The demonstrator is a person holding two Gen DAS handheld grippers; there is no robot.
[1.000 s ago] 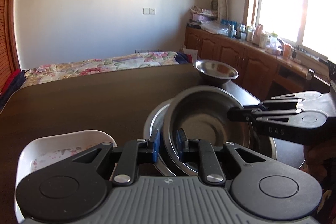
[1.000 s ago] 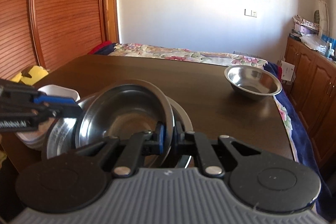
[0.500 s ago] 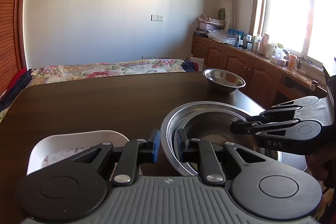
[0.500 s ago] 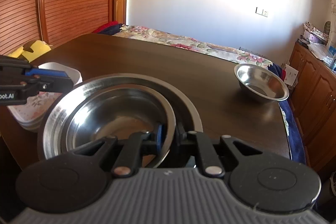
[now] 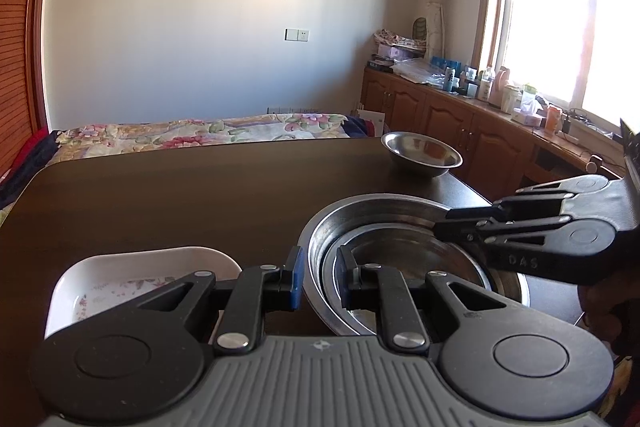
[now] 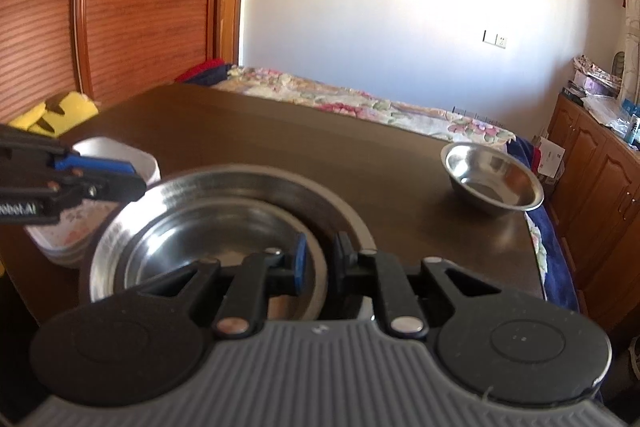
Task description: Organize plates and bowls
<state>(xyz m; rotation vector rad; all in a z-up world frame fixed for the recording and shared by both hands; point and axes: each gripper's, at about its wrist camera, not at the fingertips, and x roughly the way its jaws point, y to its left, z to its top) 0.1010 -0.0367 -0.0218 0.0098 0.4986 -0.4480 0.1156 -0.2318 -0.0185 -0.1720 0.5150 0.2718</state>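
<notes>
1. Steel is sitting in steel: the smaller bowl [image 6: 224,247] is lying nested inside the wide steel basin [image 6: 256,187], flat on the dark surface [image 5: 180,195].
2. Left tongs [image 5: 318,277] are straddling the near rims with the pads slightly apart, gripping nothing that I can make out.
3. Right tongs [image 6: 320,263] are likewise standing apart across the bowl's rim on the opposite side, apparently letting go.
4. Lone steel bowl [image 6: 492,179] is sitting well apart, ahead and to the right near the surface's far edge, so the right tongs are nearer; being round, it offers any stretch of rim.
5. White floral dish [image 5: 132,275] is resting just left of the basin.
6. Bed [image 5: 200,135], wooden cabinets [image 5: 460,127] and a bright window [image 5: 568,27] are surrounding the surface.
</notes>
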